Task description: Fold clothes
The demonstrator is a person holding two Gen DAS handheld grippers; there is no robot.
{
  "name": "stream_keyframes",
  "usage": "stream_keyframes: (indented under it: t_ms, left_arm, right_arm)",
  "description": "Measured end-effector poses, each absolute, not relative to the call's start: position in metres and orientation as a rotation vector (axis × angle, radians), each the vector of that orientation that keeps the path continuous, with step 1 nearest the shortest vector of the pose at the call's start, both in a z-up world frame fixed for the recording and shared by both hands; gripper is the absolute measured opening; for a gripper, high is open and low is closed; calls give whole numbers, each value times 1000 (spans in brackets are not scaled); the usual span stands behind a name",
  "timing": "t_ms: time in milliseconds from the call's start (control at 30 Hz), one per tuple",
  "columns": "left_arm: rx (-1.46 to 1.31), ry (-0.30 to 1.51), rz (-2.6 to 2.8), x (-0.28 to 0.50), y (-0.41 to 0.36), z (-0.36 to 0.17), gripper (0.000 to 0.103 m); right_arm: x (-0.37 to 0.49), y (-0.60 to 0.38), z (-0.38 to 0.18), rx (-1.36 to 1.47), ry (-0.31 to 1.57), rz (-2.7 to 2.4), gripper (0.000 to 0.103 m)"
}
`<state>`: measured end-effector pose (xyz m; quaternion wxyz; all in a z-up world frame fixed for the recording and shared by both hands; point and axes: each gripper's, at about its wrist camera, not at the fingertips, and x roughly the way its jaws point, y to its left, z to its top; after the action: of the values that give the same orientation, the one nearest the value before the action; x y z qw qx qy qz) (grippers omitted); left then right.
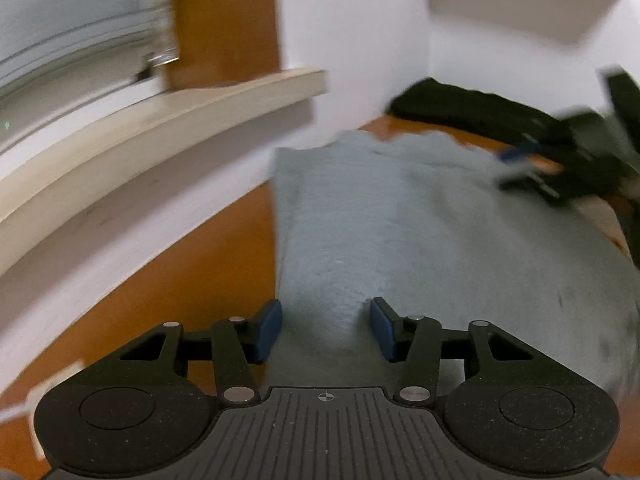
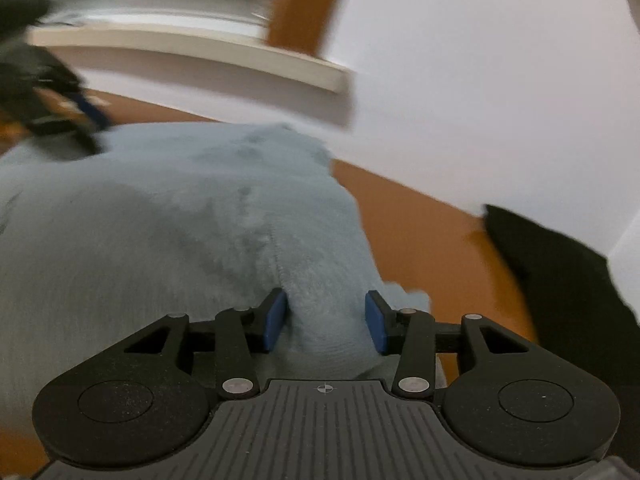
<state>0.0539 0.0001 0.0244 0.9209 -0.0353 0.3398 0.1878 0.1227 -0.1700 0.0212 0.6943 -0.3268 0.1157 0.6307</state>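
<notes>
White walls and a pale window ledge (image 1: 168,116) frame an orange desk (image 1: 192,272), both views blurred. Spread across it lies the grey-blue garment (image 1: 420,240), with a dark folded cloth (image 1: 460,108) near the far wall. Left tongs (image 1: 326,330) sit spread wide over the garment's near edge, blue pads (image 1: 269,330) apart, pinching nothing. Right tongs (image 2: 326,322) are spread too, fabric bulging up between their pads (image 2: 376,322); whether they touch it, I cannot tell.

Left gripper (image 1: 326,330) fingers apart, right gripper (image 2: 326,321) likewise
</notes>
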Motion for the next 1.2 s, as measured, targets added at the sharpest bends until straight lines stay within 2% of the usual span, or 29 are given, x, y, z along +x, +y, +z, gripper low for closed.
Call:
stream_keyframes:
  t_ms: [233,367,500,900,1100,1200]
  left_arm:
    - [38,702,349,102,-30,28,52]
    - [63,694,341,94,-44,35,53]
    - [90,692,338,81,-57,39,53]
    - [276,726,277,57,-116,41,57]
    - [330,756,226,61,-130,30,60]
    - [367,791,240,68,-129,18,66]
  right_arm:
    - [163,-146,36,-737,276,1329,44]
    - [141,-184,46,-722,262,1365,46]
    - [98,-221,48,-733,243,1443,53]
    - [26,-288,47,-755,281,1517,54]
    - [0,-298,41,-794,291,1563,59]
    - [-11,-297,28,-842,278,1563,59]
